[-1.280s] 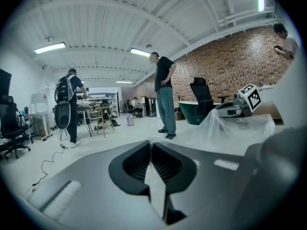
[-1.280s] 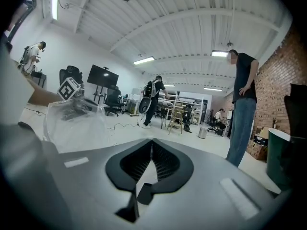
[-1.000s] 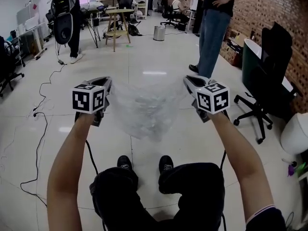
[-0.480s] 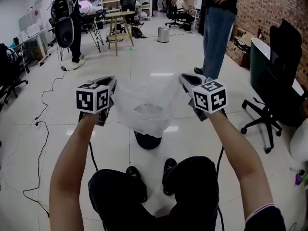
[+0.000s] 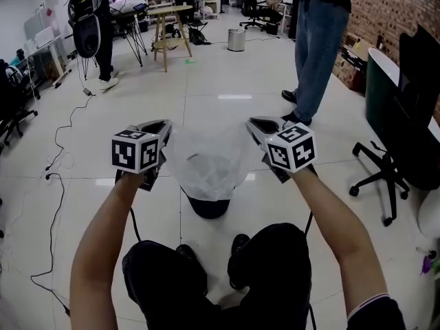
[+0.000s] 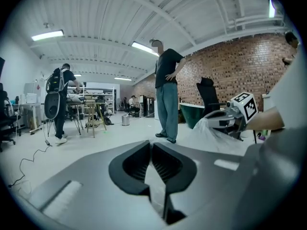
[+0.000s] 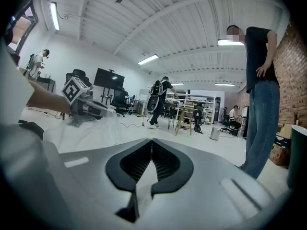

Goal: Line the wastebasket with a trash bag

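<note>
A clear trash bag (image 5: 206,162) hangs stretched between my two grippers, its mouth spread open. My left gripper (image 5: 163,126) is shut on the bag's left edge and my right gripper (image 5: 253,124) is shut on its right edge. A black wastebasket (image 5: 208,207) stands on the floor directly below, and the bag's bottom covers most of its rim. In the left gripper view the shut jaws (image 6: 151,150) pinch a pale strip of film, with the bag (image 6: 211,131) running toward the other gripper. The right gripper view shows its shut jaws (image 7: 152,148) and the bag (image 7: 91,128) likewise.
A person in jeans (image 5: 320,40) stands at the back right. A black office chair (image 5: 392,150) is at the right. A wooden stool (image 5: 168,29) and a metal bin (image 5: 236,39) stand farther back. Cables (image 5: 55,177) trail over the white tile floor at the left.
Both grippers have come lower and slightly closer together with the bag. The black wastebasket has come into view under the bag, whose bottom now hangs over its rim.
</note>
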